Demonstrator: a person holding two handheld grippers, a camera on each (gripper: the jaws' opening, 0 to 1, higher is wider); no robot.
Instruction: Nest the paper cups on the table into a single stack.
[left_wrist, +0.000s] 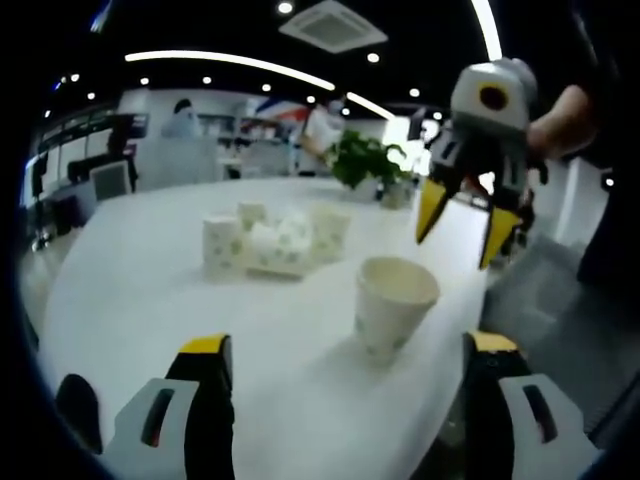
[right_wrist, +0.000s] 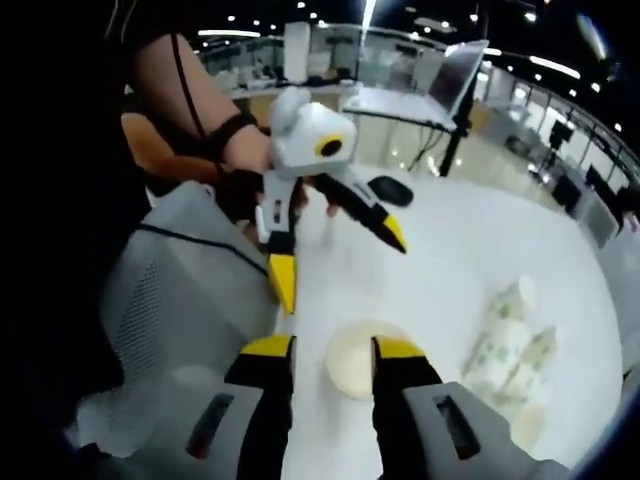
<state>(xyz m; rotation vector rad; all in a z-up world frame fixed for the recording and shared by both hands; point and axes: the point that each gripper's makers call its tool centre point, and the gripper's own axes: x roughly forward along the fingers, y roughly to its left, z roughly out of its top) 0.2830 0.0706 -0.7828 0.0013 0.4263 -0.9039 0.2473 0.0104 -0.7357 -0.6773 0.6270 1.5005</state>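
White paper cup (left_wrist: 393, 303) upright near the table (left_wrist: 150, 280) edge, loose cups (left_wrist: 272, 238) grouped farther in.
Left gripper (left_wrist: 345, 370) wide apart and empty; right gripper (right_wrist: 331, 352) apart above the cup (right_wrist: 357, 362). Straddle one wall, then close gently.

Open office hall under a dark ceiling (left_wrist: 200, 25), lit by long curved light strips (left_wrist: 230, 62) and small round spotlights (left_wrist: 373, 57). Square air vent (left_wrist: 333, 24) set overhead. Broad white counter (left_wrist: 150, 290) with a rounded edge, a green potted plant (left_wrist: 362, 158) at its far side. Pale partitions (left_wrist: 180, 160) and a dark monitor (left_wrist: 110, 178) beyond. Grey mesh chair (right_wrist: 180, 290) beside the counter. Glossy light floor (right_wrist: 500, 165), an open laptop (right_wrist: 455, 70) on a distant desk, glass walls (right_wrist: 400, 55) farther back.
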